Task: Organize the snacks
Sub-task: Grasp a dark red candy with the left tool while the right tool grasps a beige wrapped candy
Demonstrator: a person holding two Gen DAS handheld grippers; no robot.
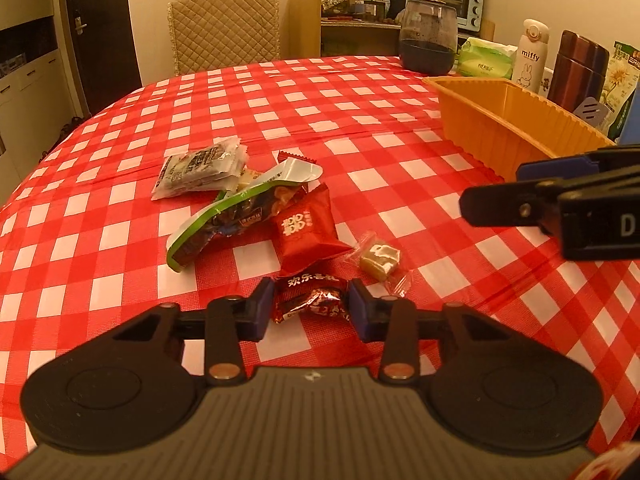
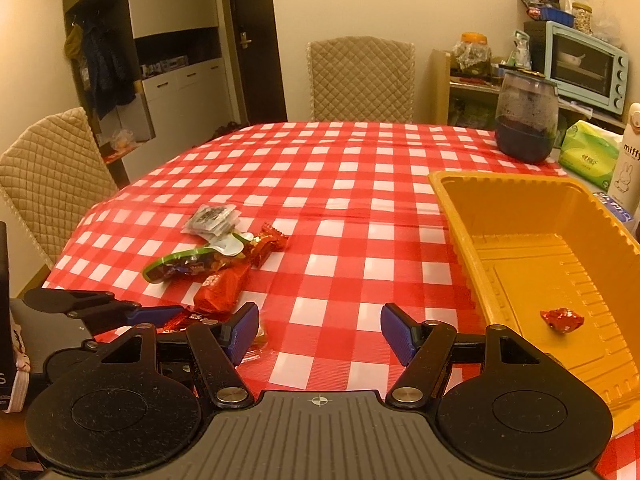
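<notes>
A red checked tablecloth (image 1: 360,128) covered the table. The left gripper (image 1: 310,306) clenched a dark red candy (image 1: 310,300), its long axis crosswise between the pads. The orange tray (image 2: 520,216) lay ahead to its right, nearer the unclenched, empty right gripper (image 2: 318,332).

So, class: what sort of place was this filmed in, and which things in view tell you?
Most likely a home dining room: a checked tablecloth, quilted dining chairs, and a toaster oven on a side shelf.
</notes>
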